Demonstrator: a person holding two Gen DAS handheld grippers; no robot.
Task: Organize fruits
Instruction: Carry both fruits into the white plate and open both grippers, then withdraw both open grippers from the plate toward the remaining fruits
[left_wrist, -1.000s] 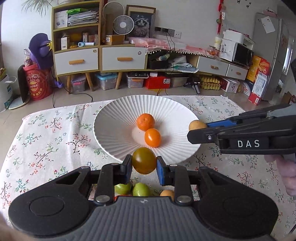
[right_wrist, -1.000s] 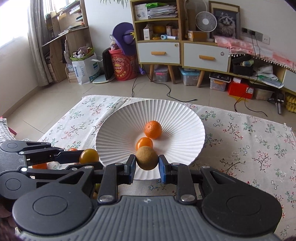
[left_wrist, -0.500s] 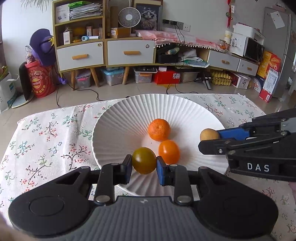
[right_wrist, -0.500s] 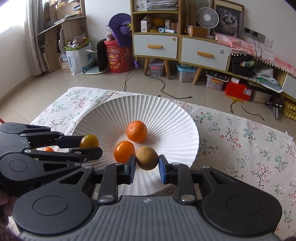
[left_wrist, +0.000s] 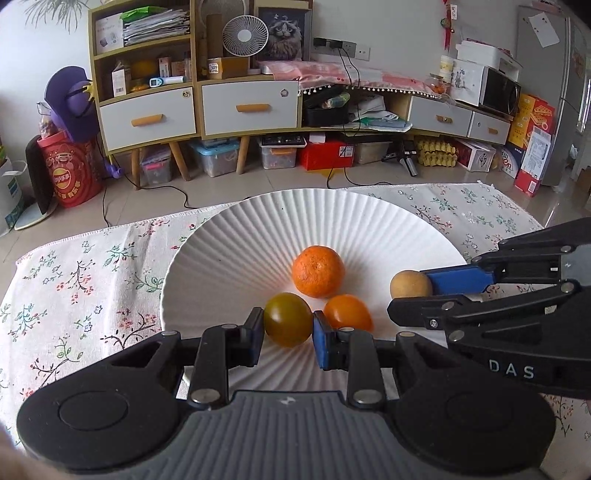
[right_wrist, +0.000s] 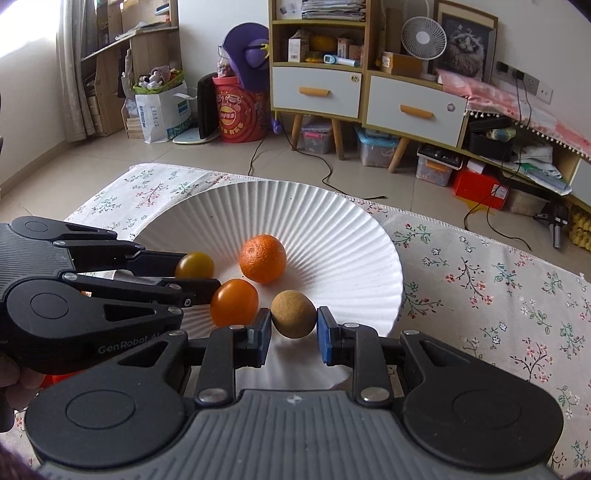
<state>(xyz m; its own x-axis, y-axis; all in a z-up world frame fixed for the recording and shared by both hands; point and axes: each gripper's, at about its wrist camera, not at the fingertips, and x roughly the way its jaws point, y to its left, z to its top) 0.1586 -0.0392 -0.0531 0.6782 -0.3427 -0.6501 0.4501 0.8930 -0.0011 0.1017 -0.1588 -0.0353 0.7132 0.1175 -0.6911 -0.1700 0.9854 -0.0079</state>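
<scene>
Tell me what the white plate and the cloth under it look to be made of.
White plate: looks like glazed ceramic, possibly melamine; fine radial ribs with a soft sheen, and a thick rim.
Cloth: thin woven fabric, matte, printed with small flowers; it wrinkles and shows a frayed hem at the far edge.

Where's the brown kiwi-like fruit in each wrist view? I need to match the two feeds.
Left wrist view: the brown fruit is at mid-right, over the plate's right side, held in the right gripper.
Right wrist view: it sits at lower centre, between that gripper's own blue pads.
Shared landmark: the mandarin on the white ribbed plate.
</scene>
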